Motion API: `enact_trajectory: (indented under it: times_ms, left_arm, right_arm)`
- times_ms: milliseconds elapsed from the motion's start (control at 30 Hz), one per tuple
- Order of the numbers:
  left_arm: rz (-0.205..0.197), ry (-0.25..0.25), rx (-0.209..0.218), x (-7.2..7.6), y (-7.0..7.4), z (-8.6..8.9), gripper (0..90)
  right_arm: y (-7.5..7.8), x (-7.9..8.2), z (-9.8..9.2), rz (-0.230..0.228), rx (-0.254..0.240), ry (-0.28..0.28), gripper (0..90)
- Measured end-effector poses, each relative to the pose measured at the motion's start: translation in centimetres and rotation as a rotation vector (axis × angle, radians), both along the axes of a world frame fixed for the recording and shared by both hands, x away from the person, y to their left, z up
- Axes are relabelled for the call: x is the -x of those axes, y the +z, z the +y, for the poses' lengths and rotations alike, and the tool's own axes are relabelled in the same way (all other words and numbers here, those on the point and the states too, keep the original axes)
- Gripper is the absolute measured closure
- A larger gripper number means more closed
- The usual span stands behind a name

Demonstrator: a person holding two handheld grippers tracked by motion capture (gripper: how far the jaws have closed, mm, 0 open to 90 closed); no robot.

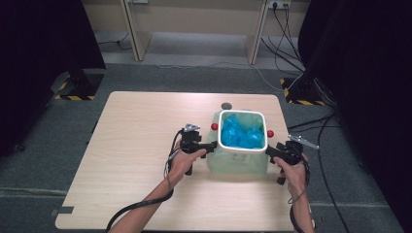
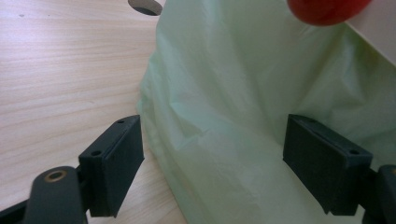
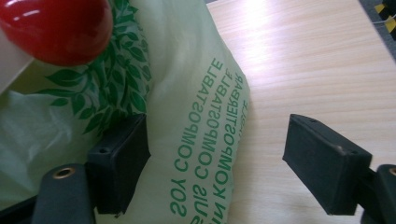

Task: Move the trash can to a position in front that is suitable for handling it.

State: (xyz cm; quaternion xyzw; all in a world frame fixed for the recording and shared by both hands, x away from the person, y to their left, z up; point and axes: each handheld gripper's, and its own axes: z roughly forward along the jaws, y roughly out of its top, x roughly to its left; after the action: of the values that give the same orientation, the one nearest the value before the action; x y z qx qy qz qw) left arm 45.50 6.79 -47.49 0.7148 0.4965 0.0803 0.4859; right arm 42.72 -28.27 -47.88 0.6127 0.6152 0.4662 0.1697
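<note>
A small bin with a white rim (image 1: 219, 132) stands right of the table's middle. It is lined with a pale green bag (image 1: 238, 163) and has crumpled blue material (image 1: 241, 132) inside. A red knob (image 1: 214, 126) sticks out on its left side and another red knob (image 1: 270, 133) on its right. My left gripper (image 1: 210, 147) is at the bin's left side, open, and in the left gripper view a fold of the bag (image 2: 233, 93) lies loosely inside the left gripper (image 2: 212, 163). My right gripper (image 1: 272, 150) is at the bin's right side, open. The printed bag (image 3: 196, 116) bulges into the right gripper (image 3: 217, 163).
A small grey disc (image 1: 226, 105) lies on the table just behind the bin. The wooden table (image 1: 141, 126) has bare room to the left and front. Cables (image 1: 291, 53) and black stands (image 1: 77, 82) sit on the floor beyond the far edge.
</note>
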Motion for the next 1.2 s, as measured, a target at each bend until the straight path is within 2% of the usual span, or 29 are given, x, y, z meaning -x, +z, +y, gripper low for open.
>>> enact_trajectory:
  times_ms: [300,533,667,867,1200]
  left_arm:
    - [0.007,0.034,-0.017,1.3,0.2,3.7,19.6]
    - [-0.013,0.034,-0.055,2.4,0.4,6.0,21.4]
    - [-0.012,0.043,-0.051,3.0,0.4,7.4,21.3]
    - [-0.005,0.064,-0.037,3.7,0.2,9.1,21.1]
    - [-0.002,0.083,-0.023,4.2,0.1,10.2,21.2]
  right_arm:
    - [0.3,0.0,3.5,0.017,0.025,0.073,23.2]
    - [0.5,0.2,5.8,0.032,0.040,0.116,23.9]
    - [0.5,0.3,7.4,0.037,0.043,0.150,23.9]
    - [0.5,0.3,8.8,0.043,0.045,0.176,23.7]
    - [0.5,0.4,10.1,0.042,0.050,0.192,23.7]
